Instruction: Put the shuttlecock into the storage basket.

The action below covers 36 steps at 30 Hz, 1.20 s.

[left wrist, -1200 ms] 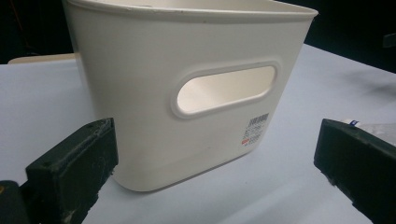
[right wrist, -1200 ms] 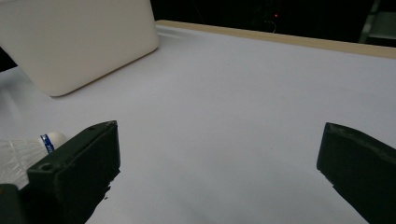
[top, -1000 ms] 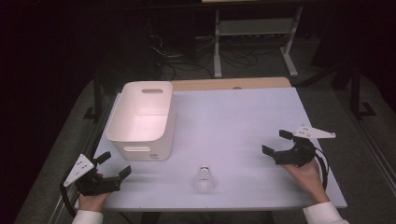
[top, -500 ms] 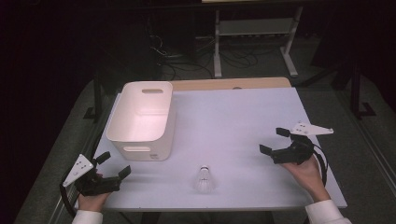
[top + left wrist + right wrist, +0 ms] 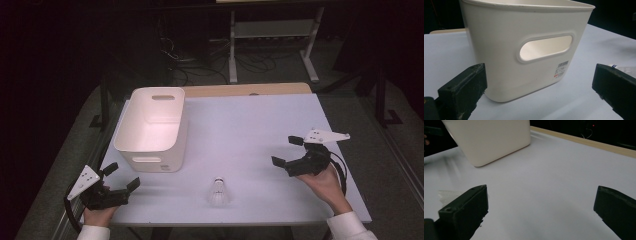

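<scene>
Right claw: my right gripper [image 5: 291,156] hung over the right side of the table, jaws spread wide and holding nothing, turned left toward the shuttlecock, probably to line up a reach.
Left claw: my left gripper [image 5: 123,176] sat at the near left corner, jaws just as wide and empty, facing the bin's near wall; I judged it was waiting out of the way.
Table: a white table [image 5: 250,130] with a bare wooden strip along its far edge, plain and flat, so a light thing would not roll far.
Bin: a white plastic bin [image 5: 152,127] stood upright at the far left, open top up, a handle slot [image 5: 545,47] in its near wall; it looked ready to receive something.
Shuttlecock: the shuttlecock [image 5: 218,191] stood near the table's near edge, between my two claws and apart from both, to the near right of the bin.
Room: dark, with cables and a metal stand [image 5: 272,30] on the floor beyond.
</scene>
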Each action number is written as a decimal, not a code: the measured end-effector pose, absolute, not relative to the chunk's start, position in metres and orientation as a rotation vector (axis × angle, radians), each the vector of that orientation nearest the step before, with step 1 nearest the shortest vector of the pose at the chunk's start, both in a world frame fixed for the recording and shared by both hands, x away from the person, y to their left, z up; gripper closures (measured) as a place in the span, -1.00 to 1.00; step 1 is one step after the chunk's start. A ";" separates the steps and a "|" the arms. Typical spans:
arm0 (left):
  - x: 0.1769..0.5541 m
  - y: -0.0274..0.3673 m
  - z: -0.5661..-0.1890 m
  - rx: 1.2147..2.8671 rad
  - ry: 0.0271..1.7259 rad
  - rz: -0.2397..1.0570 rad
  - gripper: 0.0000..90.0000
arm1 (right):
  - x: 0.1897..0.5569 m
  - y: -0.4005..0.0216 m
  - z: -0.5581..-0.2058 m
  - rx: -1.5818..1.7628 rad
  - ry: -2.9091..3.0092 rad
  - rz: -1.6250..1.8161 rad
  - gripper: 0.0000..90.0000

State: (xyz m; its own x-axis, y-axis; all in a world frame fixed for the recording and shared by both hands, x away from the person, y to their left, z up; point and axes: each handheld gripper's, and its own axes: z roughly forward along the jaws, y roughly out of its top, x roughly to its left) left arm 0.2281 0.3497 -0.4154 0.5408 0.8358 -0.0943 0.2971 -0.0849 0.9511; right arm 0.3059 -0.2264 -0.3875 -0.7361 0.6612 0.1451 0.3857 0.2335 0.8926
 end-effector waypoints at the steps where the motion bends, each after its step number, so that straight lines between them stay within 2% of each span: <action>1: 0.228 0.350 -0.415 1.646 0.972 0.595 -1.00 | 0.306 -0.225 -0.387 0.972 2.249 1.505 -1.00; 36: 0.228 0.349 -0.415 1.649 0.971 0.592 -1.00 | 0.298 -0.173 -0.390 0.781 2.459 1.453 -1.00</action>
State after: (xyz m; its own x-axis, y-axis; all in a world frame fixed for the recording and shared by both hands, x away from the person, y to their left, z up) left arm 0.2278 0.3493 -0.4153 0.5430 0.8343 -0.0952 0.2977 -0.0852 0.9509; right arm 0.2976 -0.1727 -0.3898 -0.8455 0.5229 0.1077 0.3465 0.3841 0.8558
